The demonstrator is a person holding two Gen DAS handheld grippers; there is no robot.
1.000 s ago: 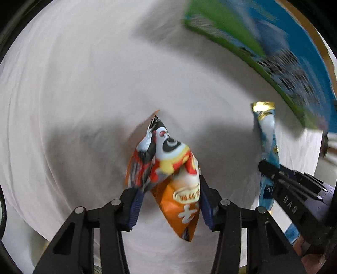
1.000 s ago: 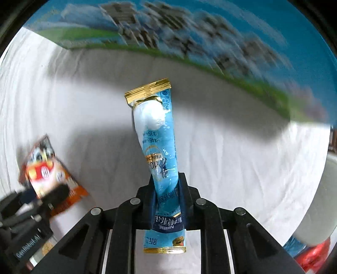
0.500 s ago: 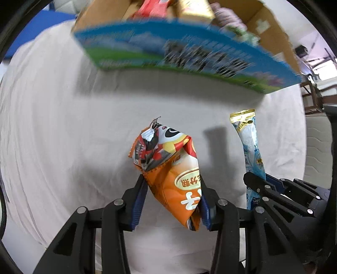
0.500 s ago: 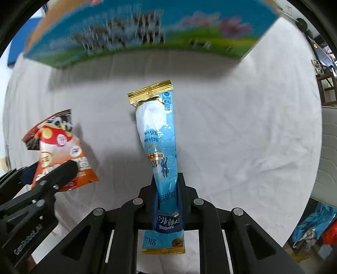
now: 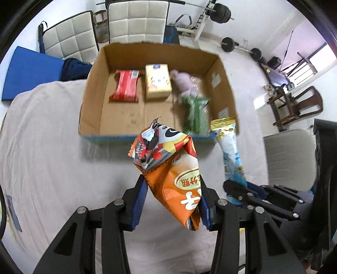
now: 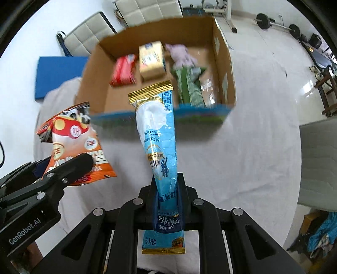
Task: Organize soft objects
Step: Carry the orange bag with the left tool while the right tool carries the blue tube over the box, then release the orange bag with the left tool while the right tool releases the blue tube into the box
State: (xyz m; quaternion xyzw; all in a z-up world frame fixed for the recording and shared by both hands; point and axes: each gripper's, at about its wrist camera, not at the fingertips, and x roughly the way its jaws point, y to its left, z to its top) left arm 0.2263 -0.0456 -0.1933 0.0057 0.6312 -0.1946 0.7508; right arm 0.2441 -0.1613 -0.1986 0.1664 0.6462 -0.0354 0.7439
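Note:
My left gripper is shut on an orange snack bag and holds it up above the white cloth, in front of the cardboard box. My right gripper is shut on a long blue ice-cream packet with gold ends, held upright. In the right wrist view the snack bag and the left gripper sit at the left. The box holds a red pack, a yellow box, a purple soft toy and a green packet.
The box stands on a white-covered surface. Behind it are white padded chairs, a blue mat and gym weights. A wooden chair stands at the right.
Both grippers have risen and tilted with their packets. The view went from the box's blue side close up to looking down into the open box.

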